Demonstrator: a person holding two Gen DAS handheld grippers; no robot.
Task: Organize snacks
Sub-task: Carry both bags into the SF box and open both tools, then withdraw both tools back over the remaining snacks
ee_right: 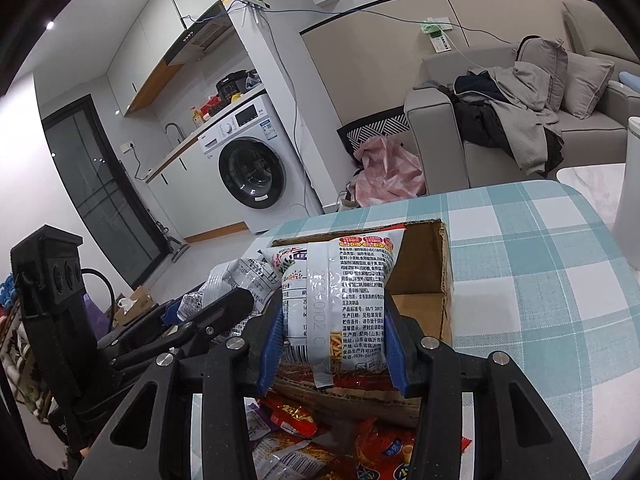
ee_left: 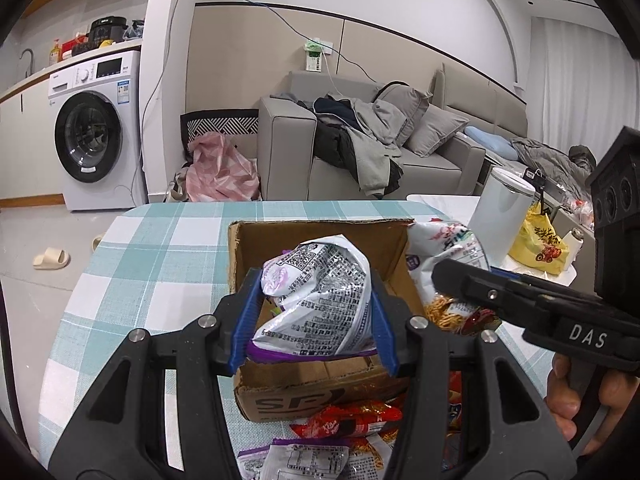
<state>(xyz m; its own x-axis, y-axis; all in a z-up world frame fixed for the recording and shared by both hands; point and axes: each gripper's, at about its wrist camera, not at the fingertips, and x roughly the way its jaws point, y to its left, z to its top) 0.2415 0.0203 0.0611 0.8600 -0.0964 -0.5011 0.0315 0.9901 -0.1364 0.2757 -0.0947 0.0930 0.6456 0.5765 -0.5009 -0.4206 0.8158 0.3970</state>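
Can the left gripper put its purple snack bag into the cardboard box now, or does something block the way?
Probably yes. The left gripper holds the purple snack bag right over the open cardboard box. The right gripper, with its own packet, crowds the box's right side.

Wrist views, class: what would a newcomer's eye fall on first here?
First, the two snack packets held over the open cardboard box: the left gripper clamps a silver-and-purple packet, the right gripper a white-and-red packet. Next, the loose red packets on the checked tablecloth before the box.

Purple-silver snack bag point(ee_left: 316, 300), red-white snack bag point(ee_right: 340, 304) above open cardboard box point(ee_left: 320, 376).
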